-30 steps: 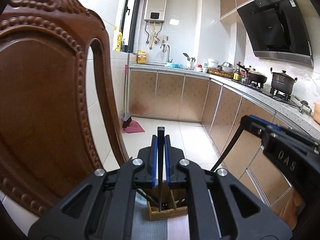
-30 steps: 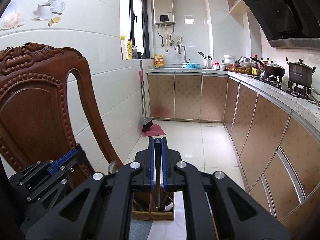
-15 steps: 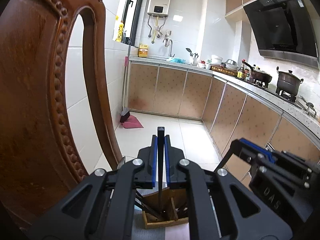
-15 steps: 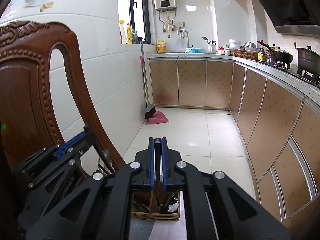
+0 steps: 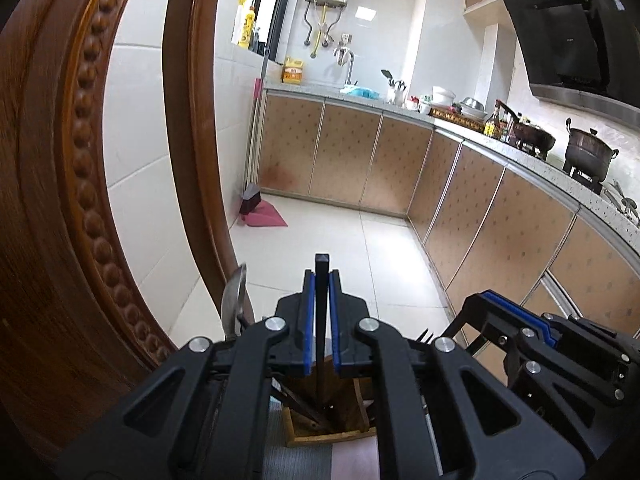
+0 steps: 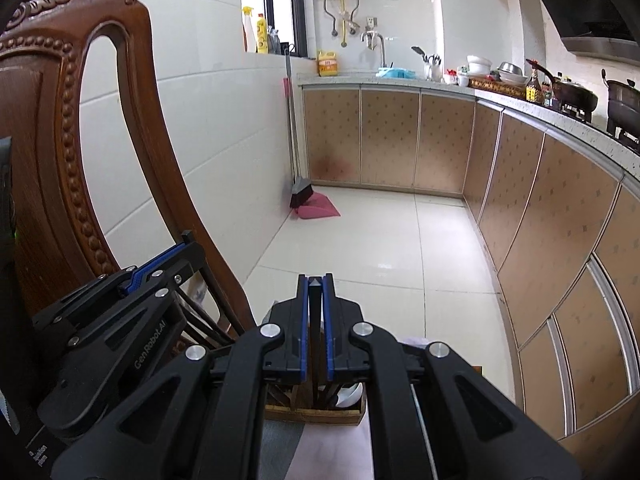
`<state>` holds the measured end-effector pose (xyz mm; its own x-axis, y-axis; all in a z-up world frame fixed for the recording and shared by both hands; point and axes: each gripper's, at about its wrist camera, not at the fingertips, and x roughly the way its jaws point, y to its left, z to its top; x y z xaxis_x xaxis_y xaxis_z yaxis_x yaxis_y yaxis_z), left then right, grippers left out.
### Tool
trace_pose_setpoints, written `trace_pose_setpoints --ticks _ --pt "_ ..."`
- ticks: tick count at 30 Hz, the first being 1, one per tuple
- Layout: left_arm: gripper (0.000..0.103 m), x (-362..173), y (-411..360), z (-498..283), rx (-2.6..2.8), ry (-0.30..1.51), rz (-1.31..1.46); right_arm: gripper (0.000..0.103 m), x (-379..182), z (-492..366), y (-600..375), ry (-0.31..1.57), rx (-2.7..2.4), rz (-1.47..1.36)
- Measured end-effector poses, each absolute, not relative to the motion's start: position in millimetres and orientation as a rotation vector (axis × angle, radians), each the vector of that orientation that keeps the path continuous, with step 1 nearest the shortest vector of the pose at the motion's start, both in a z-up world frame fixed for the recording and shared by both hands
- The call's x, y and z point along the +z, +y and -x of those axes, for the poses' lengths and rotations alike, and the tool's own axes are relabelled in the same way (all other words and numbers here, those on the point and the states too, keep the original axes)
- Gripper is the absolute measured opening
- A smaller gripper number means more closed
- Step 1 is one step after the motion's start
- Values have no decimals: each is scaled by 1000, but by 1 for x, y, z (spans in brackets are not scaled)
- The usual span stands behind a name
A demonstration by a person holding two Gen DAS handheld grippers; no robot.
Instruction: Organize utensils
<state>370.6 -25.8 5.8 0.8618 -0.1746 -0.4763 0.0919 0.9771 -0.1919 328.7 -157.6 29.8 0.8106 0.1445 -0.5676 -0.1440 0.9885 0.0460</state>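
My left gripper (image 5: 321,280) is shut on a black chopstick (image 5: 321,320) that stands upright, its lower end down inside the wooden utensil holder (image 5: 332,432). My right gripper (image 6: 315,288) is shut on another dark chopstick (image 6: 315,312), its lower end over or in the same wooden holder (image 6: 316,412). The holder stands on a striped mat and holds several dark utensils, a metal spoon (image 5: 234,300) and a white spoon (image 6: 348,394). Each gripper shows beside the other: the right gripper (image 5: 540,344) in the left wrist view, the left gripper (image 6: 120,304) in the right wrist view.
A carved wooden chair back (image 5: 60,200) stands close on the left, also in the right wrist view (image 6: 52,140). Beyond the holder lies tiled floor (image 6: 380,240) with a broom and red dustpan (image 6: 316,208). Kitchen cabinets and a counter with pots (image 5: 588,156) run along the right.
Both grippers have moved down and forward toward the holder with their chopsticks. The chair back looms larger on the left and the holder has come closer.
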Motion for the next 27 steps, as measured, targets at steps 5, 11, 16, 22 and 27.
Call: trace_pose_setpoints --ticks 5,11,16,22,27 --pt "21 3 -24 -360 -134 520 165 8 27 -330 -157 624 142 23" --pt "37 16 -20 -331 -115 498 144 30 38 -306 -165 603 136 22" --pt "53 30 -17 -287 -125 472 148 47 58 -261 -185 549 149 -11" --pt "75 26 -27 -214 -112 456 91 71 64 -179 -219 459 76 11" --pt "91 6 -43 -140 -103 432 14 80 33 -125 -230 486 -5 77"
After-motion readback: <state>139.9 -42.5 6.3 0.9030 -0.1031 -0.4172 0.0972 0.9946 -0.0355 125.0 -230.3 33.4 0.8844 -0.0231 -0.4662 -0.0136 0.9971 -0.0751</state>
